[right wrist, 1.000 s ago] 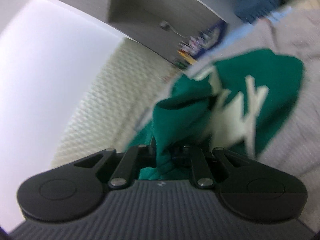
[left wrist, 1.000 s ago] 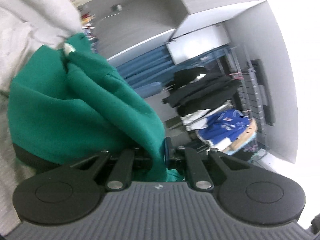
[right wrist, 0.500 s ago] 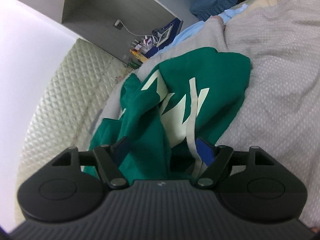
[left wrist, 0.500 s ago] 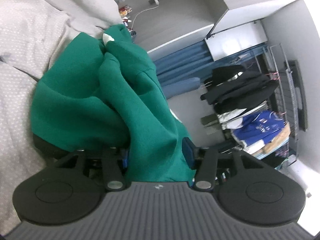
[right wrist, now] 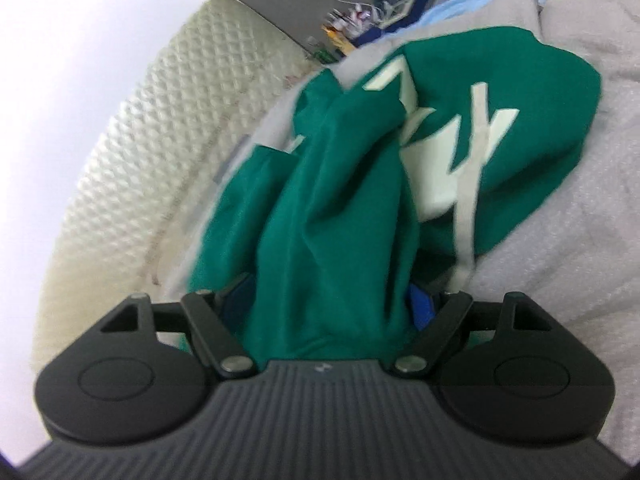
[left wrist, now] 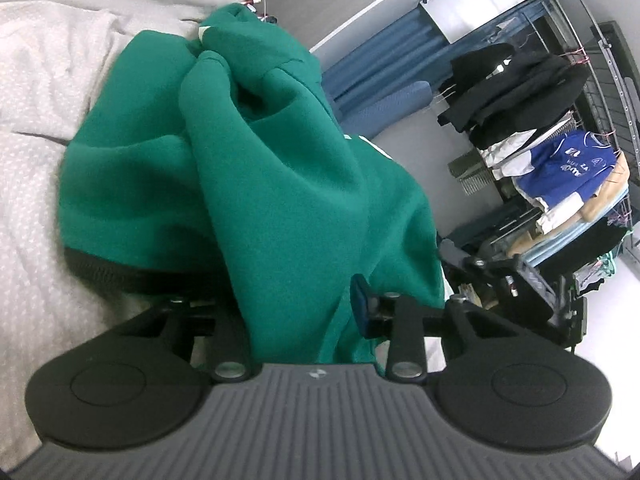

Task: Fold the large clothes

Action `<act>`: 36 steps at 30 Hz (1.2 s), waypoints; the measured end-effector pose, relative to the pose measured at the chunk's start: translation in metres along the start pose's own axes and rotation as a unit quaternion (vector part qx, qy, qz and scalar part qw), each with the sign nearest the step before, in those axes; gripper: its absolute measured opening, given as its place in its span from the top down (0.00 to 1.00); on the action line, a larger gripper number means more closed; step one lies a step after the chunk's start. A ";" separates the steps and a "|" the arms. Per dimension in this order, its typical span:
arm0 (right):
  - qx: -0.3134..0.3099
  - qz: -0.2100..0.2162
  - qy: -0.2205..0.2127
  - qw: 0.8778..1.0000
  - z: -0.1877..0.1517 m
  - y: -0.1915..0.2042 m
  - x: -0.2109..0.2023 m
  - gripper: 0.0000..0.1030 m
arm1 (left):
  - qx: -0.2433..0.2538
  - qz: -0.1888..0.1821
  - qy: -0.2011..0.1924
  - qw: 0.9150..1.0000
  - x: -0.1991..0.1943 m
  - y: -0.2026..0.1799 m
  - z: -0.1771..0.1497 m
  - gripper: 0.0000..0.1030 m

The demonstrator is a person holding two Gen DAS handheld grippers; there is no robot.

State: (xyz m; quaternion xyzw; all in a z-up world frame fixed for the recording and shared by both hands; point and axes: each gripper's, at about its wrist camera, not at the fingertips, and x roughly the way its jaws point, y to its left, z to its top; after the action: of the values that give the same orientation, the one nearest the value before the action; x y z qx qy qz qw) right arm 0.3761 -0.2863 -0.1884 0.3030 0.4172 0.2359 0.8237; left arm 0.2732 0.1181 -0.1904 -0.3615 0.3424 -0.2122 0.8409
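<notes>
Both grippers released their pinch: the green sweatshirt (left wrist: 280, 184) now lies bunched on the grey bed cover (right wrist: 580, 240). Left gripper (left wrist: 296, 304) jaws, which just narrowed, and right gripper (right wrist: 328, 304) jaws stand apart, cloth loose between.

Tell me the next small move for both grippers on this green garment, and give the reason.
Probably draw both back clear of the cloth. The left gripper and right gripper have just been opening, and the green garment lies slack between their jaws, bunched on the grey bedspread.
</notes>
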 end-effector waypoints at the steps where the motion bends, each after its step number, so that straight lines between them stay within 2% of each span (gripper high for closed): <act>1: -0.004 -0.014 0.003 1.000 0.000 0.000 0.003 0.22 | 0.007 0.004 -0.001 1.000 -0.001 -0.002 -0.002 0.56; 2: -0.011 -0.032 0.006 0.999 0.000 0.000 0.007 0.22 | 0.016 0.009 -0.003 1.000 -0.002 -0.003 -0.004 0.54; 5: -0.022 -0.063 0.019 0.998 0.002 -0.004 0.026 0.23 | 0.037 0.045 0.012 0.998 0.007 -0.005 -0.007 0.56; 6: -0.020 -0.063 0.028 0.997 0.003 -0.006 0.036 0.23 | 0.044 0.062 0.010 0.997 0.010 -0.006 -0.008 0.69; 7: -0.017 -0.061 0.033 0.997 0.004 -0.008 0.044 0.34 | 0.056 0.070 0.005 0.996 0.011 -0.008 -0.009 0.77; 8: -0.015 -0.062 0.032 0.997 0.004 -0.007 0.049 0.60 | 0.076 0.069 0.000 0.995 0.011 -0.013 -0.009 0.84; 10: -0.037 -0.062 0.023 0.997 0.002 0.001 0.049 0.79 | 0.089 0.060 -0.024 0.994 0.002 -0.021 -0.009 0.88; 11: -0.050 -0.055 0.000 0.997 0.000 0.009 0.038 0.81 | 0.089 0.048 -0.035 0.994 -0.005 -0.025 -0.008 0.88; 15: -0.067 0.002 -0.085 0.994 0.008 0.037 -0.032 0.83 | 0.055 -0.022 -0.091 0.994 -0.047 -0.043 0.010 0.89; 18: -0.085 0.038 -0.122 0.988 0.033 0.076 -0.084 0.83 | 0.031 -0.088 -0.131 0.987 -0.081 -0.067 0.042 0.90; 20: -0.123 0.059 -0.151 0.979 0.052 0.115 -0.116 0.83 | 0.038 -0.119 -0.155 0.980 -0.102 -0.097 0.068 0.90; 24: -0.196 0.086 -0.204 0.955 0.099 0.204 -0.189 0.83 | 0.087 -0.145 -0.190 0.967 -0.143 -0.175 0.115 0.90; 27: -0.227 0.109 -0.237 0.938 0.121 0.258 -0.244 0.83 | 0.134 -0.154 -0.220 0.954 -0.183 -0.239 0.144 0.90; 31: -0.275 0.121 -0.285 0.910 0.133 0.321 -0.314 0.83 | 0.185 -0.168 -0.251 0.935 -0.237 -0.318 0.164 0.89; 36: -0.311 0.136 -0.340 0.877 0.140 0.382 -0.385 0.83 | 0.250 -0.180 -0.288 0.907 -0.296 -0.411 0.179 0.89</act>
State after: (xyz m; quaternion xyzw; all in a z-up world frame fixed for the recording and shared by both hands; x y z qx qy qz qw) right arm 0.2319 -0.3062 0.3526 0.1461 -0.0289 0.3460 0.9263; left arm 0.1586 0.1131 0.3340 -0.2408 -0.0503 -0.3252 0.9131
